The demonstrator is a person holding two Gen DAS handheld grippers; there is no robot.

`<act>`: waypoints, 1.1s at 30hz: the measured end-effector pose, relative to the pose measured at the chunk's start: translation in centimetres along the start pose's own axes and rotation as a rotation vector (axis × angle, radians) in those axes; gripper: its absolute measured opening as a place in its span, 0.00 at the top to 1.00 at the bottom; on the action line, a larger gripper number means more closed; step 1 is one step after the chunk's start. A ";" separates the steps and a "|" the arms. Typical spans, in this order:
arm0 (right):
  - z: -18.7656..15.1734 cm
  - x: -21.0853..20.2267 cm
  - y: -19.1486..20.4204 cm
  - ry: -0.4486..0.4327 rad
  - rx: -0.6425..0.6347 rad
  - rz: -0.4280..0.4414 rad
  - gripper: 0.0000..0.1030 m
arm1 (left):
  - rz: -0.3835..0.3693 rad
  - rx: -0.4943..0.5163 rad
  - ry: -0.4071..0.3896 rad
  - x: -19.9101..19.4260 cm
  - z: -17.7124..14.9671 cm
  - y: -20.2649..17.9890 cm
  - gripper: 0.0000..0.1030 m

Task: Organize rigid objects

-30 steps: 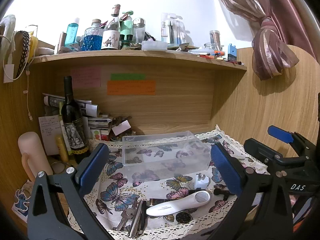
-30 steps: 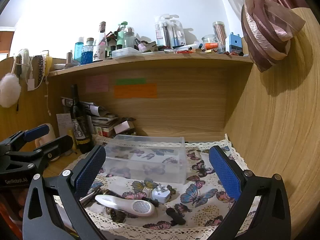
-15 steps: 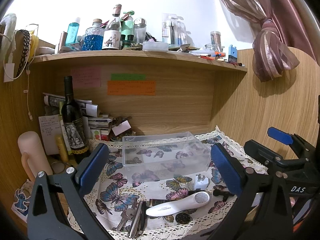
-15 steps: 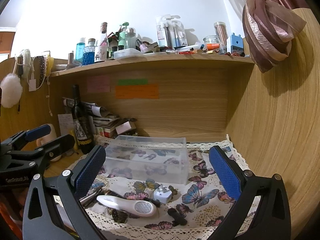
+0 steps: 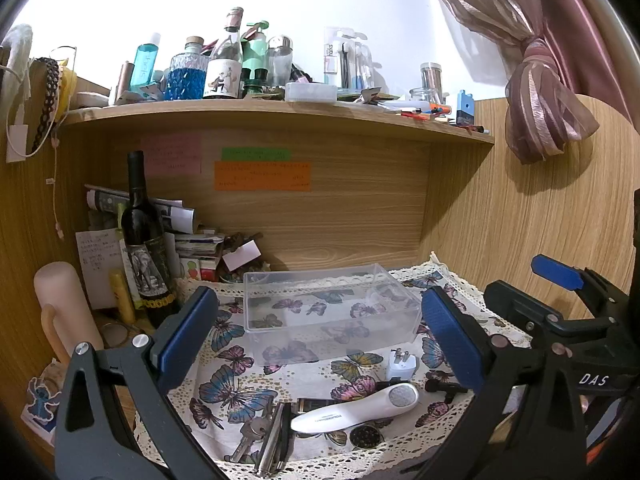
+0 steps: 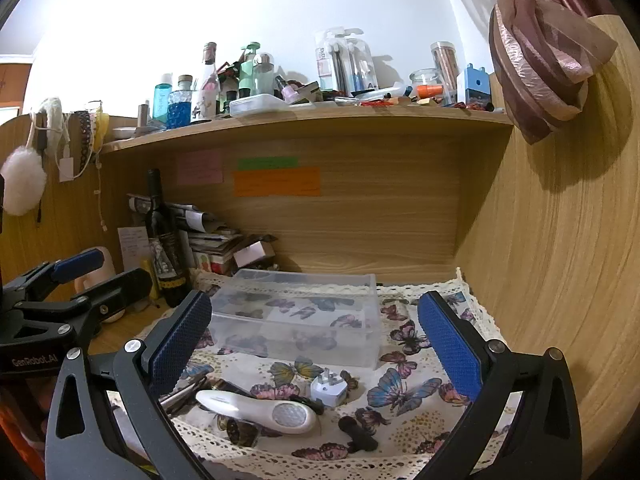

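Observation:
A clear plastic box point(image 5: 328, 312) point(image 6: 300, 320) stands empty on a butterfly-print cloth point(image 5: 236, 384). In front of it lie a white handheld device point(image 5: 356, 404) point(image 6: 260, 410), a white plug adapter point(image 5: 401, 366) point(image 6: 328, 390), keys point(image 5: 250, 436), a metal clip point(image 5: 276, 440), a round dark disc point(image 5: 363, 436) and a small black piece point(image 6: 357, 434). My left gripper point(image 5: 316, 336) is open and empty, above the items. My right gripper point(image 6: 316, 336) is open and empty, to the right of the left one.
A wine bottle point(image 5: 144, 240) and stacked papers point(image 5: 192, 240) stand at the back left. A pale cylinder point(image 5: 64, 312) is at the far left. A cluttered shelf point(image 5: 280, 110) runs overhead. A wooden wall point(image 6: 560, 280) closes the right side.
Both grippers have shifted only slightly; the view has crept a little nearer to the box. Nothing was taken hold of.

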State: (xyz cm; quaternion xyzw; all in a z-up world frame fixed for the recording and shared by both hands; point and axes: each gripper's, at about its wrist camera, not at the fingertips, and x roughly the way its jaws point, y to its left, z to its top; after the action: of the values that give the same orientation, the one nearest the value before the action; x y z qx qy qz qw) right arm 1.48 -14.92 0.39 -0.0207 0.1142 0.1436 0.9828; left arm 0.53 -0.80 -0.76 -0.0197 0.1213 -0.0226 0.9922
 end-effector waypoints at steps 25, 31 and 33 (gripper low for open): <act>-4.7 4.9 -4.5 0.295 0.044 -0.014 0.42 | 0.067 -0.083 0.354 6.4 -5.8 7.0 0.37; -7.0 5.9 -5.4 0.385 0.043 -0.018 0.42 | 0.073 -0.079 0.496 7.9 -9.5 8.3 0.52; -7.9 6.3 -5.7 0.419 0.050 -0.019 0.42 | 0.074 -0.064 0.552 8.7 -10.7 8.6 0.53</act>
State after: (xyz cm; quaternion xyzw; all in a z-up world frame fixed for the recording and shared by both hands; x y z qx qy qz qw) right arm 7.28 -19.16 -8.67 -0.0267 0.3193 0.1240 0.9391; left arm 6.68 6.96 -13.59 -0.0397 0.3881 0.0129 0.9207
